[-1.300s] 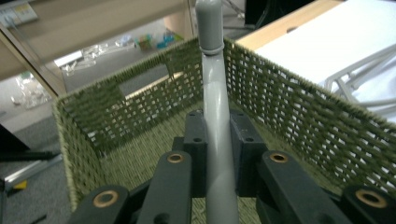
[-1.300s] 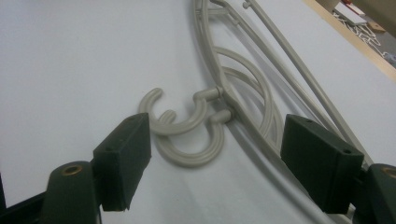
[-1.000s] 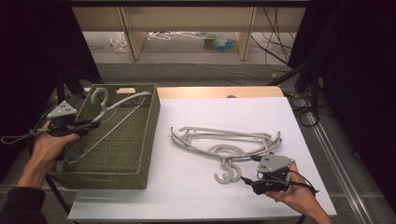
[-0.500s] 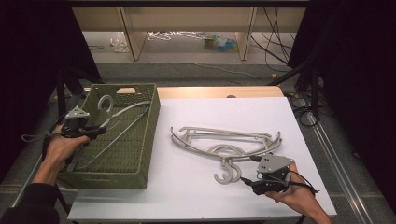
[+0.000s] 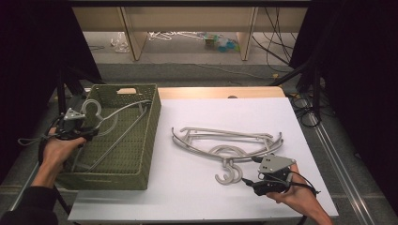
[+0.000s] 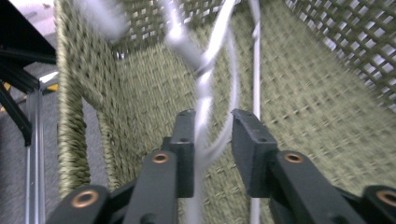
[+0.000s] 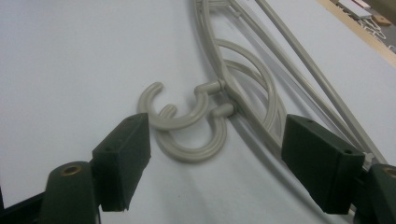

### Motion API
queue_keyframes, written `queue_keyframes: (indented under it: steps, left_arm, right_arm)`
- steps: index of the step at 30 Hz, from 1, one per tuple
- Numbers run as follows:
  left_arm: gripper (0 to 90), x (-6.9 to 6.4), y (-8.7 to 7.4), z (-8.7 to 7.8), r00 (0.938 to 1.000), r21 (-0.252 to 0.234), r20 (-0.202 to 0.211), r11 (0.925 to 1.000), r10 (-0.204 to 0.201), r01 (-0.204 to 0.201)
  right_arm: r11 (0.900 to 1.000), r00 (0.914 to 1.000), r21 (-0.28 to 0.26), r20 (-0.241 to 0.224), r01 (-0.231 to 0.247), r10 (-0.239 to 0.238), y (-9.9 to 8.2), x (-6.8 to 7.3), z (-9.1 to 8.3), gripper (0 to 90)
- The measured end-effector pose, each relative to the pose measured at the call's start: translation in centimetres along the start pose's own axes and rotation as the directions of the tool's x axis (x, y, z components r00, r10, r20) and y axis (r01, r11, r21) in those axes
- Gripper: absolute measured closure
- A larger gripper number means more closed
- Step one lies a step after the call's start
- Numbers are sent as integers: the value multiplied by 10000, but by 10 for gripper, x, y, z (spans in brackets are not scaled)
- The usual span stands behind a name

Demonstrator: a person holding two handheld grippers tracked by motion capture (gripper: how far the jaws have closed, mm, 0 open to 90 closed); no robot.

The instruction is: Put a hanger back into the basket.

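Fingers (image 7: 122, 161) of the right gripper (image 5: 271, 177) are spread wide, with nothing between them, and they point at the double hooks (image 7: 189, 123) of the hangers lying just ahead on the white desk (image 5: 197, 187). In the high view this gripper rests near the front edge of the desk, close beside those hooks but not touching them.

Farther away, on the left, the fingers (image 6: 184, 149) of the left gripper (image 5: 79, 125) stand a little apart, and a pale hanger (image 5: 115, 124) passes between them. The picture is blurred, so I cannot tell if they pinch it or only stand around it. This hanger is inside the green woven basket (image 5: 141, 173), with its hook (image 5: 92, 108) up at the left rim and its body leaning down across the bottom.

My judgement is that the hangers go from the desk into the basket. One hanger is almost placed; the stack of grey hangers (image 5: 227, 140), at least two by the hooks, is not yet taken.

Compared with one second ago, the left gripper and its hanger have moved toward the near side of the basket and the hanger sits lower inside. The right gripper and the stack have kept their places.
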State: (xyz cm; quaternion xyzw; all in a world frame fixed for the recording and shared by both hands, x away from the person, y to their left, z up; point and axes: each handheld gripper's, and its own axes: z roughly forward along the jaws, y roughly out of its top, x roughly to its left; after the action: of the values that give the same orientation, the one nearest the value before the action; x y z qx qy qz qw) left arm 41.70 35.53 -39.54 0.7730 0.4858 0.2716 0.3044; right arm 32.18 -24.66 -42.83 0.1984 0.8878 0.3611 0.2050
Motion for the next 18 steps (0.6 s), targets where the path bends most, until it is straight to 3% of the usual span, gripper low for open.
queue_keyframes:
  steps: [1, 3, 4, 6, 9, 10, 12, 13, 14, 15, 16, 17, 18]
  left_arm:
    - [608, -3, 1, -7, 9998, -271, 99, 9994, -194, 197]
    - [595, -5, 3, -14, 9997, -487, 256, 9988, -57, 69]
    - [573, -10, 3, -18, 9985, -913, 395, 9950, -370, 405]
    - [498, -21, 6, -35, 9957, -1495, 820, 9872, -433, 553]
    - [462, -38, 8, -53, 9791, -2159, 1974, 9720, -493, 925]
    - [447, -38, 8, -53, 9791, -2159, 1974, 9720, -493, 925]
    - [418, -56, 9, -63, 9621, -2598, 2728, 9631, 35, 702]
    - [407, -56, 9, -63, 9621, -2598, 2728, 9631, 35, 702]
    - [398, -69, 10, -67, 9498, -2821, 3097, 9582, 432, 484]
    - [393, -77, 11, -70, 9444, -2996, 3142, 9541, 967, 20]
    - [383, -85, 10, -72, 9406, -2989, 3292, 9541, 834, 201]
    - [372, -85, 10, -72, 9406, -2989, 3292, 9541, 834, 201]
    - [356, -96, 9, -74, 9284, -2953, 3610, 9551, 886, 237]
  right_arm:
    - [10000, 10000, -25, 22, -9, 9, 0, -1, 0, 246]
    - [10000, 10000, -94, 40, -3, 3, 0, -1, 0, 245]
    - [9999, 10000, -120, 57, -36, 36, -1, -1, 0, 245]
    - [9999, 9999, -110, 83, -100, 101, -1, -2, 0, 243]
    - [9995, 9996, -112, 70, -278, 279, -1, -2, 0, 238]
    - [9995, 9996, -112, 70, -278, 279, -1, -2, 0, 238]
    - [9997, 9997, -162, 125, -189, 191, -3, -4, 0, 238]
    - [9997, 9997, -162, 125, -189, 191, -3, -4, 0, 238]
    - [9996, 9996, -137, 108, -241, 243, -3, -4, 0, 238]
    - [9995, 9995, -111, 144, -279, 281, -4, -5, 0, 238]
    - [9992, 9992, -135, 152, -370, 372, -4, -5, -1, 238]
    - [9994, 9994, -165, 166, -297, 300, -4, -6, -1, 239]
    - [9995, 9993, -158, 223, -285, 289, -5, -7, -1, 239]
